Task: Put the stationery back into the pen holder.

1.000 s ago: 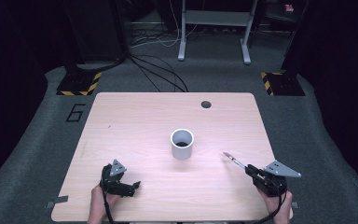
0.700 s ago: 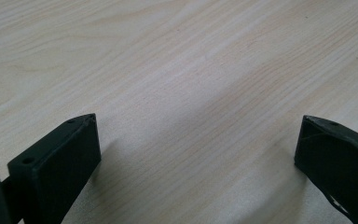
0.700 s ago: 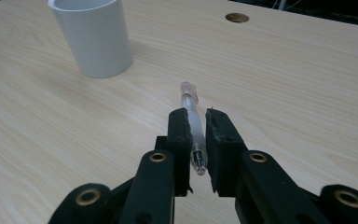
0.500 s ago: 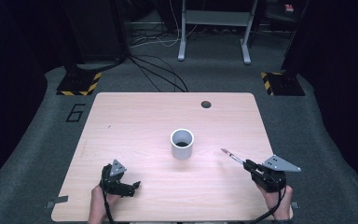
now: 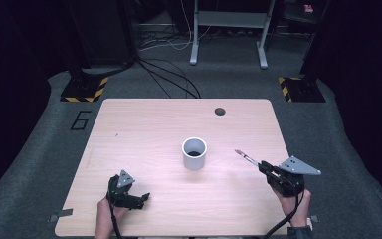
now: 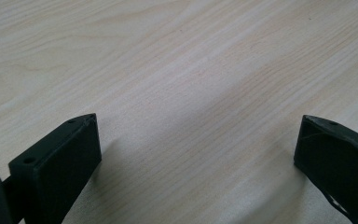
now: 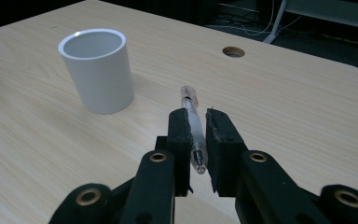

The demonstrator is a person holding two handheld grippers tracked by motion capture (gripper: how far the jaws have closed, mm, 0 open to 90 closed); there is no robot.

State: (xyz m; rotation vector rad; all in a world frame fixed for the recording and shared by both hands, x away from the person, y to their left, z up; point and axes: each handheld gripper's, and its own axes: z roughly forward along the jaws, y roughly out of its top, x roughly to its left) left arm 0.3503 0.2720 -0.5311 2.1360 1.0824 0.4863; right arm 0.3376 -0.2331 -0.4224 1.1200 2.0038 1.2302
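Grey carpet [image 5: 45,134], black cables [image 5: 171,79] and a metal frame [image 5: 229,30] behind.

The cup [image 5: 194,153] stands mid-bench [image 5: 144,129]. My right tool [image 5: 261,167] is right of it, with the pen [image 5: 244,157] in it; my left tool [image 5: 140,197] rests near-left. The hole [image 5: 220,111] lies far right.
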